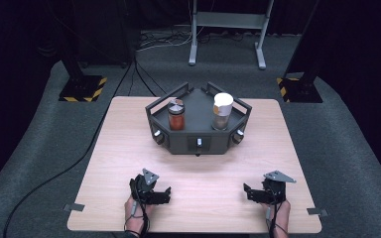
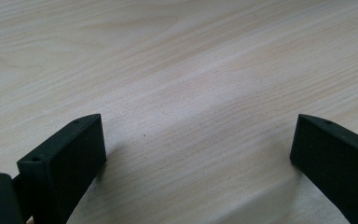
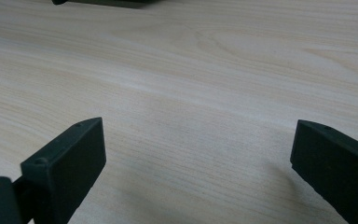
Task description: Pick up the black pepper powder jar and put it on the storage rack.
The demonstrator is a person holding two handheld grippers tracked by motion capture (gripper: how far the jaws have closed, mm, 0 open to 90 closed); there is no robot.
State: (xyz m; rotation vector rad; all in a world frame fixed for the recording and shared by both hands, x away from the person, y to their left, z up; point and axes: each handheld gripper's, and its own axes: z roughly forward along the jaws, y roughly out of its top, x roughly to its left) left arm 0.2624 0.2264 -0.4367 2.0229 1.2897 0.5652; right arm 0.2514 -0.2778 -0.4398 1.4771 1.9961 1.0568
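Standing toward twelve o'clock on the pale wooden table (image 1: 129, 163) was a dark hexagonal tray (image 1: 197, 141), carrying two jars apart from each other: one with reddish-brown contents (image 1: 176, 115) at the tray's nine o'clock side and one with a white lid (image 1: 222, 111) at its three o'clock side. Small knobs dotted the tray's front walls. Near the table's six o'clock edge, well apart from the tray, the left gripper (image 1: 159, 195) rested at seven o'clock and the right gripper (image 1: 251, 193) at five o'clock, each in a hand. Both sets of jaws were spread wide over bare wood, holding nothing. Black-and-yellow striped stand bases (image 1: 83, 88) sat on the grey floor beyond.
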